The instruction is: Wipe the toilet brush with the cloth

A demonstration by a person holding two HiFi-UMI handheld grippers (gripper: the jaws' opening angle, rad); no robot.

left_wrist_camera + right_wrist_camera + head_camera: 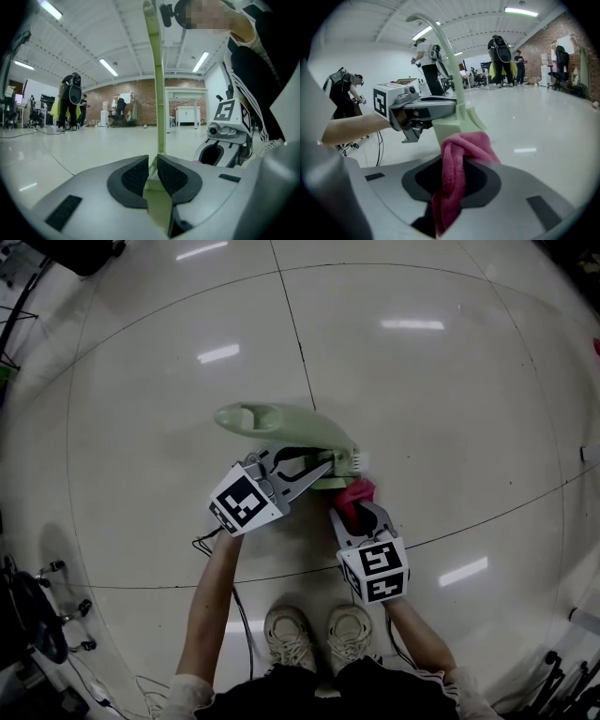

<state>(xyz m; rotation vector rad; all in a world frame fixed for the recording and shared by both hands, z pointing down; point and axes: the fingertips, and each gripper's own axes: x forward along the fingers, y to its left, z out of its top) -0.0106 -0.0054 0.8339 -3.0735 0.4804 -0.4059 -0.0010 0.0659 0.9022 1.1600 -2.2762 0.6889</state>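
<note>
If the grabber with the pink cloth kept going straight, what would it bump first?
Probably the pale green toilet brush, just ahead of the cloth pinched in the right gripper; depth is hard to judge.

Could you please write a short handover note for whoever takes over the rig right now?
Left gripper: shut on the pale green toilet brush, handle pointing up.
Right gripper: shut on the pink cloth, bunched between its jaws.
Cloth sits at the brush's lower part, beside the left gripper; contact unclear.
Done: both things gripped and brought together.
Left: wipe the brush; how much is already wiped cannot be seen.
</note>
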